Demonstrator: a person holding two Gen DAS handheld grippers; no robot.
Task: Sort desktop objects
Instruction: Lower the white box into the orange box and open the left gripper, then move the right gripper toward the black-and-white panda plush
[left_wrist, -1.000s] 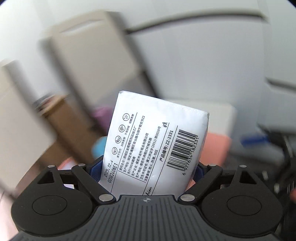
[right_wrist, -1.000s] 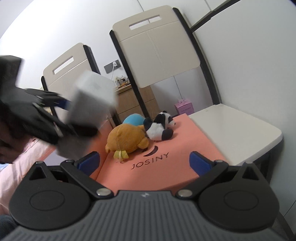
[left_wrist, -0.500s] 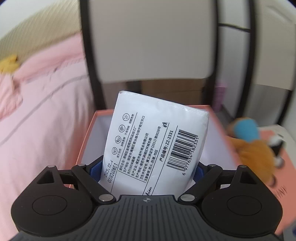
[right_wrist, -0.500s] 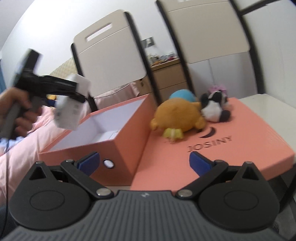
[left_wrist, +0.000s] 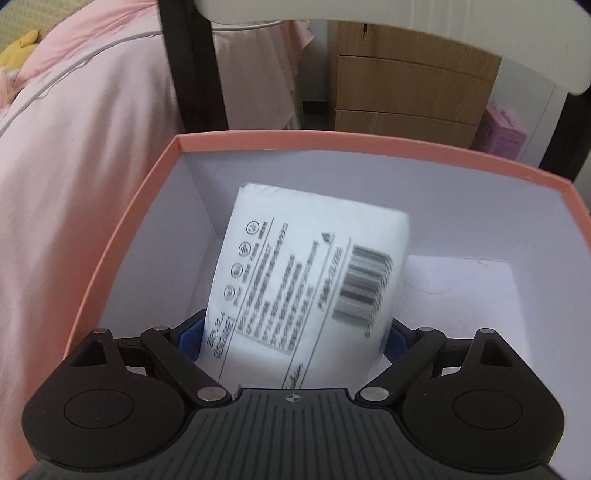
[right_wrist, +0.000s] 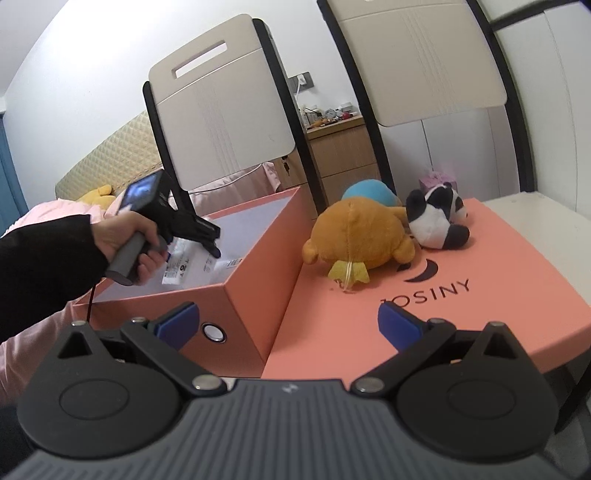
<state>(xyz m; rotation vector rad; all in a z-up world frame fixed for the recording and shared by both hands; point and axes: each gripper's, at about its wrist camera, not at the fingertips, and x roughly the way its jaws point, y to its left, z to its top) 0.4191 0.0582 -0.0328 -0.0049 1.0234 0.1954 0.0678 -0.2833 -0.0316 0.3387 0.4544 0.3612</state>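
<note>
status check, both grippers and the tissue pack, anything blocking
Left gripper shut on tissue pack, pack down inside pink box. Right gripper open, empty, over box lid. Nothing blocking; plush toys sit on lid.

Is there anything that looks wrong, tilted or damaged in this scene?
Nothing looks damaged or spilled. The tissue pack sits tilted between the left gripper's fingers inside the pink box, which suits placing it there.
</note>
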